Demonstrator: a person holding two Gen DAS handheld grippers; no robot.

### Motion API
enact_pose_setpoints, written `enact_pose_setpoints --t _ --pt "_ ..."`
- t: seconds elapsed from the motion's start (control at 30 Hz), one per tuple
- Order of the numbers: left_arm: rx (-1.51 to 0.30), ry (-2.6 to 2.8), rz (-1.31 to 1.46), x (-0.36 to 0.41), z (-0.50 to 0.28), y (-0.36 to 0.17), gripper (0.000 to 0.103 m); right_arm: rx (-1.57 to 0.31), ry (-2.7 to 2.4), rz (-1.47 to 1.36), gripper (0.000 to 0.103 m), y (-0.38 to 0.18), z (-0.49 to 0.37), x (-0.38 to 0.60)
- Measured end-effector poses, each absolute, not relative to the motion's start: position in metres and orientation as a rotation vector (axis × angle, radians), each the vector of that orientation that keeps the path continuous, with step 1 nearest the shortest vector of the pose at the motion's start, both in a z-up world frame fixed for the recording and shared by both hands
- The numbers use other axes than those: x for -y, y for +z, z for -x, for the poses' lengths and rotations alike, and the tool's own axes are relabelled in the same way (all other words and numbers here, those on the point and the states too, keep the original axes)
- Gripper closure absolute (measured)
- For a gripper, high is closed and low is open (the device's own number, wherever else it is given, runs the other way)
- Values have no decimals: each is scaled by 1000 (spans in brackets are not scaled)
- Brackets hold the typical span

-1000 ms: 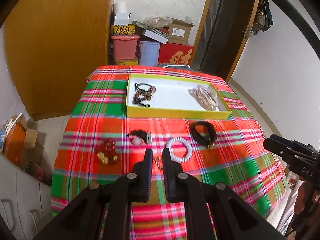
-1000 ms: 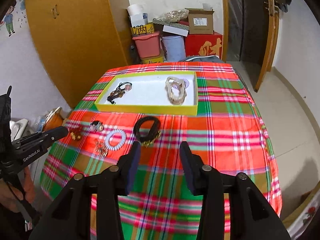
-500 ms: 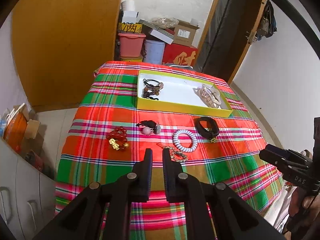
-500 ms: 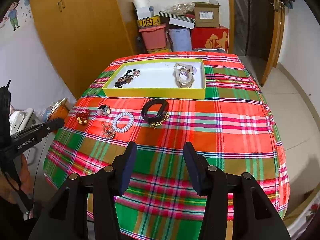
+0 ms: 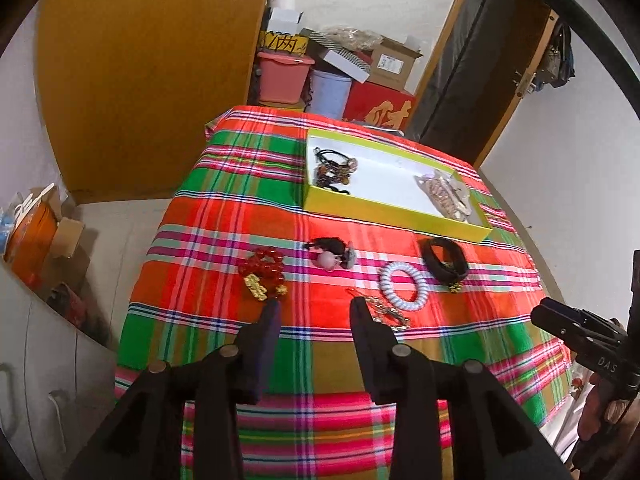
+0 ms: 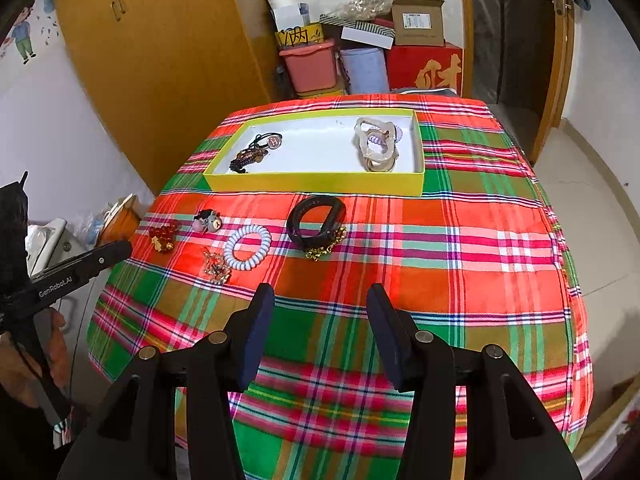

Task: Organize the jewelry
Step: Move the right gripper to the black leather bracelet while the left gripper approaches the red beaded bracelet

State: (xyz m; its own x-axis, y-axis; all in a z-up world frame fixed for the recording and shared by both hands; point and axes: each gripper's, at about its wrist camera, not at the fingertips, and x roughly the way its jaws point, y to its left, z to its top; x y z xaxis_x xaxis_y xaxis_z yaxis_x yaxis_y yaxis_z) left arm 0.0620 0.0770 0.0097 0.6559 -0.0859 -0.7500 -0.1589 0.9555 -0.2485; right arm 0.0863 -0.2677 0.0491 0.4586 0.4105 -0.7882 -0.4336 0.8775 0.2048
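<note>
Jewelry lies loose on the plaid tablecloth [image 5: 224,216] ahead of both grippers. The left gripper [image 5: 316,308] is opening its jaws with nothing between them, above the cloth just short of the red bead bracelet [image 5: 262,270] and the gold chain piece [image 5: 386,312]. Past these lie the white coil bracelet [image 5: 404,286], the hair tie with pink charm [image 5: 330,252] and the black band [image 5: 444,260]. The right gripper [image 6: 320,304] hangs over bare cloth, jaws parted and empty, well short of the black band. Farther back, the yellow tray [image 6: 320,184] holds dark hair ties [image 6: 256,150] at its left end and pale bangles [image 6: 376,148] at its right.
</note>
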Motion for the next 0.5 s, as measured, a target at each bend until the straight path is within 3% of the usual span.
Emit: enact_pose_setpoints --t 0.5 --pt "-899 95 377 -108 -100 -26 63 -1027 492 33 54 20 -128 245"
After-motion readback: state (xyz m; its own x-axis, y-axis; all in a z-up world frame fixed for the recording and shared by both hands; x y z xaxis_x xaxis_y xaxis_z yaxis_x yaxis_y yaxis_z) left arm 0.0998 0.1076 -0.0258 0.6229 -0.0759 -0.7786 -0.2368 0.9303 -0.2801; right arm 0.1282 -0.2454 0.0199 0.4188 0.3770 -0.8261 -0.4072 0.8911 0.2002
